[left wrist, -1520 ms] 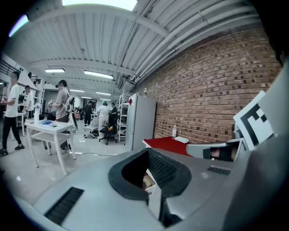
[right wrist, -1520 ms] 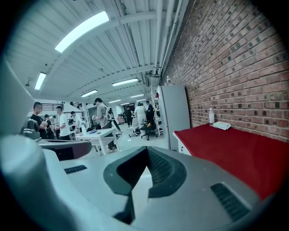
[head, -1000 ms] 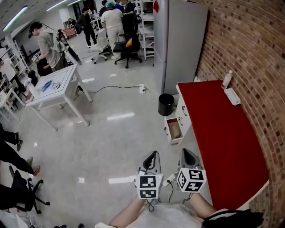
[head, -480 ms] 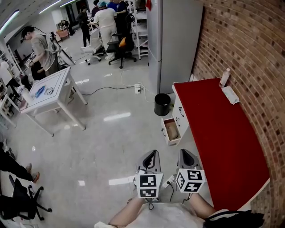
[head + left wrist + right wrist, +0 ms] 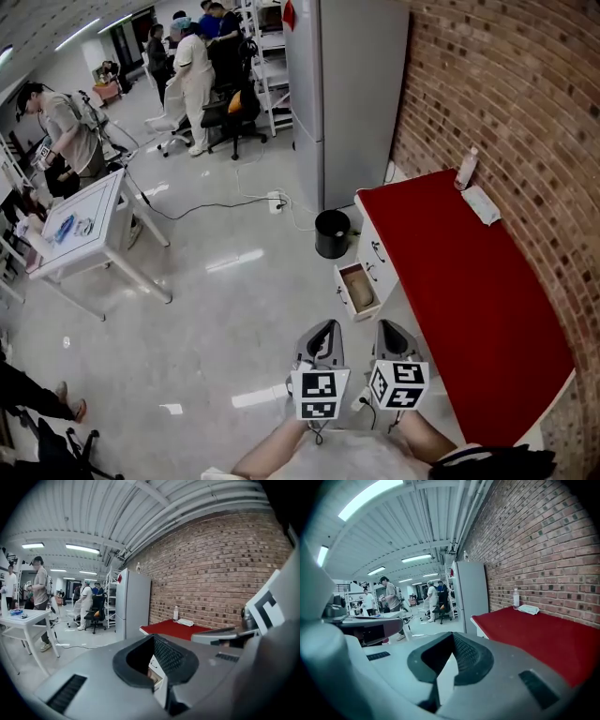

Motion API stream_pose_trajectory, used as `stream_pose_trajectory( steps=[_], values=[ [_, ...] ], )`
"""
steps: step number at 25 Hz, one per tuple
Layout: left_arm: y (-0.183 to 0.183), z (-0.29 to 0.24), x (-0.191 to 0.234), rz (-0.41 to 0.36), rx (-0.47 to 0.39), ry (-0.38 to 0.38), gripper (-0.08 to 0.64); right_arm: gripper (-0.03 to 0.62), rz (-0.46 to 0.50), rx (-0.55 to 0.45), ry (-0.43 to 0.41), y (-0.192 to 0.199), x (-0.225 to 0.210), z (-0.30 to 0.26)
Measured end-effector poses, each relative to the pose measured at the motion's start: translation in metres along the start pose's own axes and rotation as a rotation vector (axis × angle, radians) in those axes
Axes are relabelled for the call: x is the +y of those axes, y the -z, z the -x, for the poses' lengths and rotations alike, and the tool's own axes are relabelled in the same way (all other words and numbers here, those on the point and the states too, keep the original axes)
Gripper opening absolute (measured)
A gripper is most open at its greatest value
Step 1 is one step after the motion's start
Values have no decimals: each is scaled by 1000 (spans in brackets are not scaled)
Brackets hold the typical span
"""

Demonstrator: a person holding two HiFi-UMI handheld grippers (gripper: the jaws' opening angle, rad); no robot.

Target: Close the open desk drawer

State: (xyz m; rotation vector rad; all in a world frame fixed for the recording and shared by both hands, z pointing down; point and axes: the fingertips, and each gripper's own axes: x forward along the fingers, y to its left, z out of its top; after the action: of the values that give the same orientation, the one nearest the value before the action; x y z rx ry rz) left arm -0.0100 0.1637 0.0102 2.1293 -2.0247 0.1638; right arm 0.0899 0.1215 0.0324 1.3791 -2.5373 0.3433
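Note:
The desk (image 5: 469, 281) has a red top and white drawer fronts and stands along the brick wall at right. One drawer (image 5: 356, 289) is pulled out toward the floor, with a tan thing lying inside. My left gripper (image 5: 322, 339) and right gripper (image 5: 392, 337) hang side by side low in the head view, short of the drawer and apart from it. Both are shut and hold nothing. In the left gripper view the left gripper (image 5: 157, 667) points past the red top (image 5: 173, 627). The right gripper (image 5: 443, 667) has the red top (image 5: 534, 634) to its right.
A black bin (image 5: 331, 232) stands on the floor just beyond the drawer, beside a tall grey cabinet (image 5: 347, 84). A bottle (image 5: 466, 169) and a white pack (image 5: 482, 204) lie at the desk's far end. A white table (image 5: 80, 234) and several people are at far left.
The whole scene has slid down and left in the head view as I moved forward; the open drawer and bin now lie closer. Both grippers stay shut and side by side.

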Motion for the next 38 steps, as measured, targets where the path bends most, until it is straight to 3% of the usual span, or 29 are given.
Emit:
stream_pose_trajectory(
  steps=[11, 28, 38],
  values=[
    [-28, -64, 60, -15, 15, 88, 0, -3, -25, -3, 58, -38, 20, -74],
    [-55, -154, 108, -58, 21, 249, 0, -3, -63, -15, 216, -67, 14, -155],
    [-31, -176, 117, -25, 67, 293, 0, -3, -56, -10, 273, -59, 13, -162]
  ],
)
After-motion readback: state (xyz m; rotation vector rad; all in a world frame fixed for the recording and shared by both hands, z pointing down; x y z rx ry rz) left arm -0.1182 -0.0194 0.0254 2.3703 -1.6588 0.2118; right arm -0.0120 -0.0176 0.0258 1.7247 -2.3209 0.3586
